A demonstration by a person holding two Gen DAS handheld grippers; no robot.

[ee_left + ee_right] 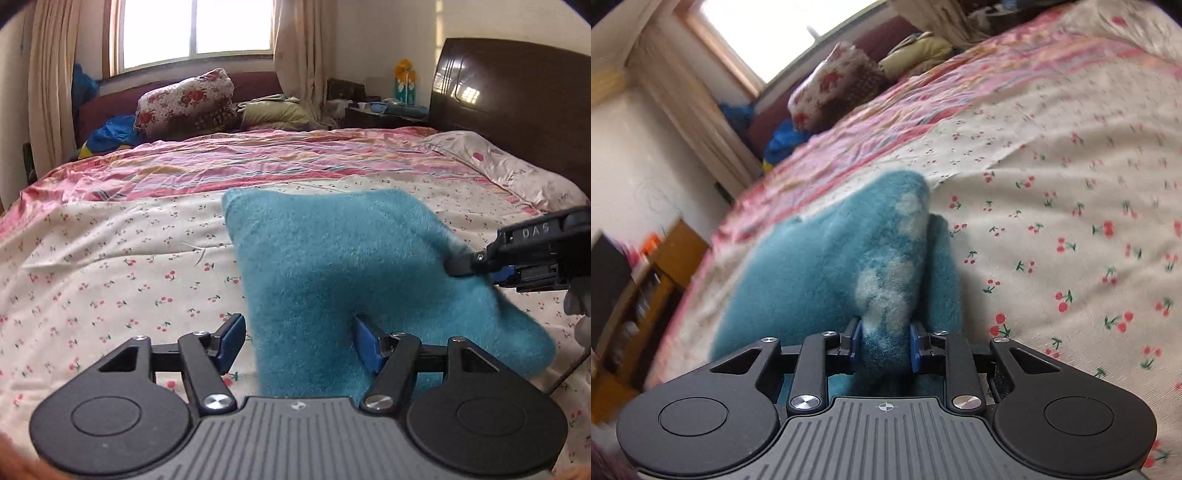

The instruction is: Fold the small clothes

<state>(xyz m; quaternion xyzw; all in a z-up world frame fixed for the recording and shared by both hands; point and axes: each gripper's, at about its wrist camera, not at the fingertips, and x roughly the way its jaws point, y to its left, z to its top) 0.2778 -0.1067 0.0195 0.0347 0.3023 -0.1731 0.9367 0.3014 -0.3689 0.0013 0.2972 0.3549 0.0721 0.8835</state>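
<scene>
A fuzzy teal sock lies on the cherry-print bed sheet, toe end toward the far left. My left gripper is open, its blue-padded fingers spread, with the sock's near edge lying between them. My right gripper comes in from the right and pinches the sock's right edge. In the right wrist view the right gripper is shut on a bunched, pilled part of the sock, which is lifted and folded over.
A pink striped quilt covers the far half of the bed. A floral bundle and pillows lie beyond it under the window. A dark headboard stands at right. A wooden shelf stands beside the bed.
</scene>
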